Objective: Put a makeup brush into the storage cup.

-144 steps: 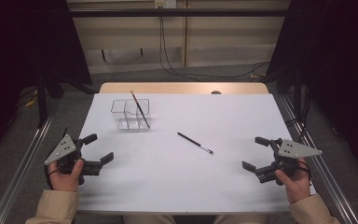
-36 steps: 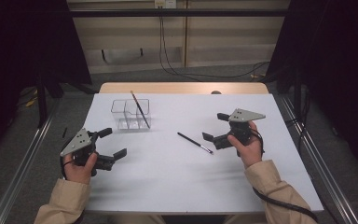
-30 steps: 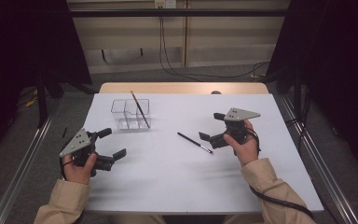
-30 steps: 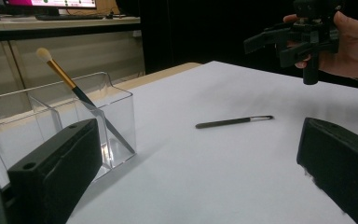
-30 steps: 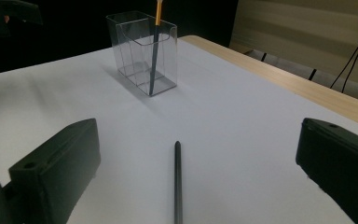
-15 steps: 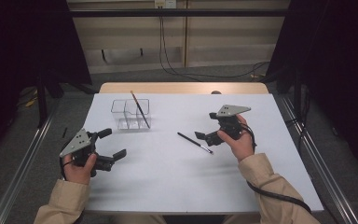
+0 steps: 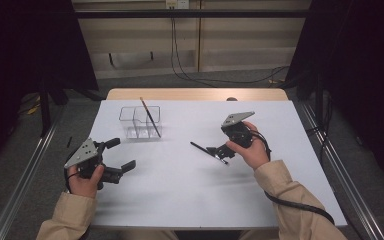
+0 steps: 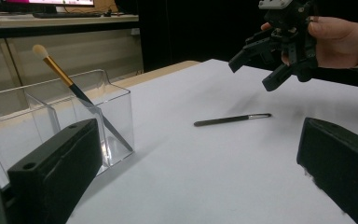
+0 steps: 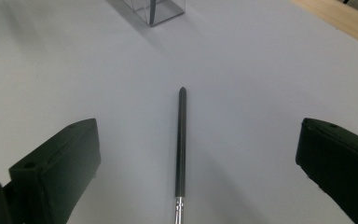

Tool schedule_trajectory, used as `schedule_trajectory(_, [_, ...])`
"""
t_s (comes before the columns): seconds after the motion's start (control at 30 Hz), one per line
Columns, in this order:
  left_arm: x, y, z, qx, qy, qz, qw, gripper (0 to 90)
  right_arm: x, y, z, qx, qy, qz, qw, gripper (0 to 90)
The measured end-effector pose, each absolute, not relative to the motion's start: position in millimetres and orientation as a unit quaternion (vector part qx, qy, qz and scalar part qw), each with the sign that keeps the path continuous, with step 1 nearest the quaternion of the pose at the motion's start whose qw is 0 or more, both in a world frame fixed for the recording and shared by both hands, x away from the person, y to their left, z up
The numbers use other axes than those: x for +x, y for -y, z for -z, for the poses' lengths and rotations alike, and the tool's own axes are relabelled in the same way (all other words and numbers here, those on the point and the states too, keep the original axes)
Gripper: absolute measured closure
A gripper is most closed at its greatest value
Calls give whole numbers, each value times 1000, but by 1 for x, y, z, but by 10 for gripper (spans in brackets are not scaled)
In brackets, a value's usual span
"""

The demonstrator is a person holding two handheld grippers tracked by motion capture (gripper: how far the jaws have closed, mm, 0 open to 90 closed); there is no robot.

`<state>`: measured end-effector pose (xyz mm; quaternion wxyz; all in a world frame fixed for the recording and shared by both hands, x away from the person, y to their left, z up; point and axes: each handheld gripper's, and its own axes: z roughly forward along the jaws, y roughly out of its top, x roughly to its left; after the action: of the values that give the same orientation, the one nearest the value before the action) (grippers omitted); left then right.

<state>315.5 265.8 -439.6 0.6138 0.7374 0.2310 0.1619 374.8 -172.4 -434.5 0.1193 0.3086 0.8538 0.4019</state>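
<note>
My jaws are black; brush (image 9: 181, 140) black with silver ferrule; organizer (image 7: 141, 122) clear, holding a gold-handled, cream-tipped brush (image 8: 60, 77); table (image 7: 180, 190) white.

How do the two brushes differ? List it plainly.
The brush on the table lies flat on the white surface; the brush in the clear organizer leans tilted against its wall.
The lying brush is all dark with a silver ferrule; the leaning one has a gold ferrule and a pale fluffy head.
The right gripper hovers open over the lying brush; nothing touches the other.
Both have slim dark handles.
</note>
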Motion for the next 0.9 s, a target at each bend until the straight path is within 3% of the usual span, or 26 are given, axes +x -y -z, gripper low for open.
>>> schedule_trajectory(0.57, [315,-263,440,740,-230,-161,612,0,379,159,443,295,-906,-292,82,42])
schedule_trajectory(0.7, [315,-263,440,740,-230,-161,611,0,381,158,444,295,-911,-277,78,97])
schedule_trajectory(0.9, [314,-263,440,739,-231,-161,612,0,382,156,446,292,-919,-257,65,258])
